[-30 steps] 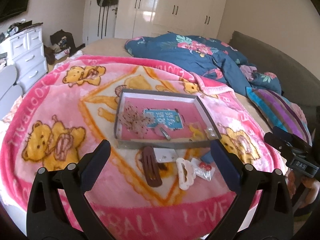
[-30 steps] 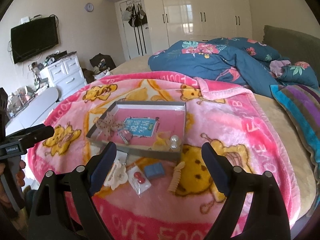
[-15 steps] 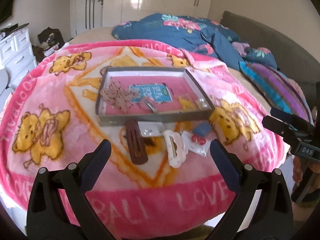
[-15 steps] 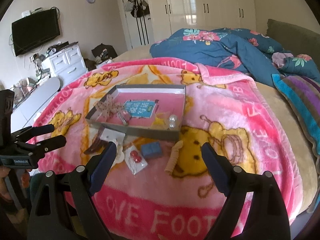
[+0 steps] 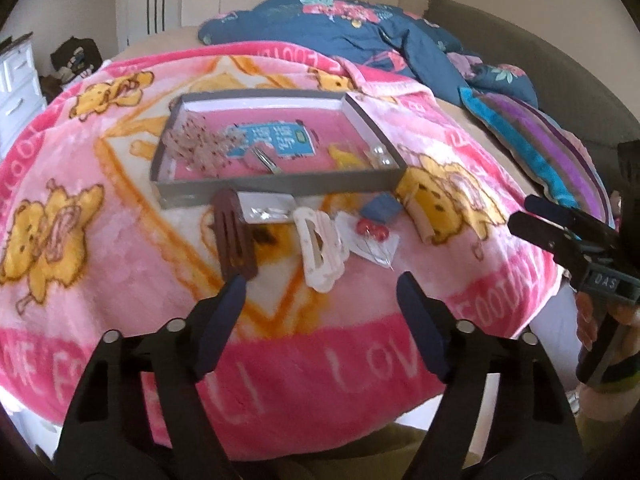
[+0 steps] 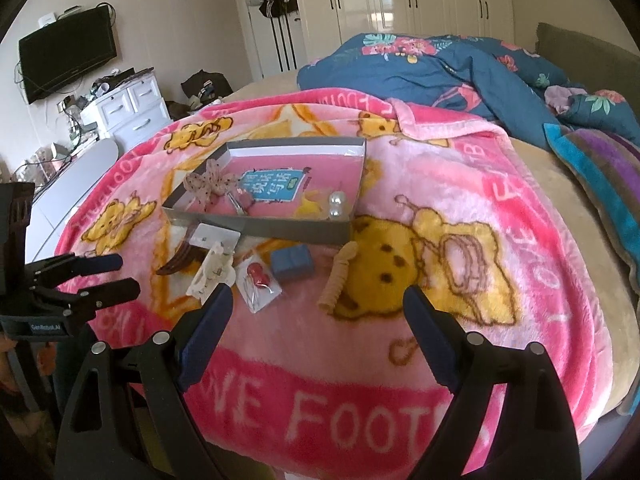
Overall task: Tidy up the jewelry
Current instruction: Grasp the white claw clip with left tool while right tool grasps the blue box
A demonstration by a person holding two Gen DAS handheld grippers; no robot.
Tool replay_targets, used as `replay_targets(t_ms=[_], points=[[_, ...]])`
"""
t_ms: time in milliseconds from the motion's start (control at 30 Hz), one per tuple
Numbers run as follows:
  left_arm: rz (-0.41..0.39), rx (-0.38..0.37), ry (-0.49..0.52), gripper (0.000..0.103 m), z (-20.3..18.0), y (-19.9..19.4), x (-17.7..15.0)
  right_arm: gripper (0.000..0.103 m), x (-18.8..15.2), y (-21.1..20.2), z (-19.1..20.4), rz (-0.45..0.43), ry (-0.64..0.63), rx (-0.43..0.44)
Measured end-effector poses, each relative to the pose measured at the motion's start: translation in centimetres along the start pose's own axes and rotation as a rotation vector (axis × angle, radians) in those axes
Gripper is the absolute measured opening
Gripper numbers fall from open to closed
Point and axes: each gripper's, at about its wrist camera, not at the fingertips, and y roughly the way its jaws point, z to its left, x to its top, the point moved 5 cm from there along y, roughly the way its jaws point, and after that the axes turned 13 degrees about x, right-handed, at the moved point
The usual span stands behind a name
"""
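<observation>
**A:** What's just changed on your side?

**B:** I'm lowering both tools toward the pink blanket (image 5: 120,240) on the bed, and the loose pieces are looming larger than a second ago. My left gripper (image 5: 320,296) has just been closing its jaws partway; they're still spread, with nothing between them, only blanket showing in the gap.

**A:** And the other one?

**B:** My right gripper (image 6: 318,308) is hanging wide apart and empty.

**A:** Where's the jewelry?

**B:** The grey tray (image 5: 280,189) is sitting at twelve o'clock from my left jaws, already holding a lacy bow (image 5: 192,148), a metal clip and two pearls (image 6: 335,205). Just this side of its front wall the unsorted things are lying in a row: the brown hair clip (image 5: 234,236) at eleven o'clock, the white hair clip (image 5: 320,254) straight ahead, the bagged red earrings (image 5: 374,236), the blue box (image 6: 291,262) and the beige spiral clip (image 6: 339,280).

**A:** So what does the narrowing mean?

**B:** I'm judging that I'm sizing the left jaws for one of the two clips nearest them, probably the white one. Nothing is picked up yet.
</observation>
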Motion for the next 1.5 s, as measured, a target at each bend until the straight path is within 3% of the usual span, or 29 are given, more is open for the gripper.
replay_targets(t_ms=[200, 300, 400, 767, 967, 1333, 1500], points=[[0.024, -0.024, 0.017, 0.039, -1.0, 0.8, -0.4, 0.086, -0.1, 0.3, -0.4, 0.000, 0.012, 0.019], [0.035, -0.032, 0.031, 0.034, -1.6, 1.5, -0.5, 0.085, -0.1, 0.8, -0.6, 0.011, 0.012, 0.027], [0.051, -0.035, 0.043, 0.029, -2.2, 2.4, -0.7, 0.076, -0.2, 1.8, -0.9, 0.028, 0.022, 0.028], [0.090, 0.039, 0.046, 0.028, -2.2, 6.2, 0.1, 0.057, 1.0, 6.9, -0.8, 0.094, 0.055, 0.123], [0.116, 0.047, 0.042, 0.028, -2.2, 8.0, 0.2, 0.056, 1.6, 11.0, -1.0, 0.163, 0.044, 0.117], [0.124, 0.019, 0.045, 0.027, -2.7, 9.5, 0.1, 0.056, 1.4, 15.4, -1.8, 0.236, 0.045, 0.102], [0.110, -0.010, 0.024, 0.027, -2.3, 8.9, 0.3, 0.045, 1.3, 16.3, -1.6, 0.249, 0.037, 0.113]])
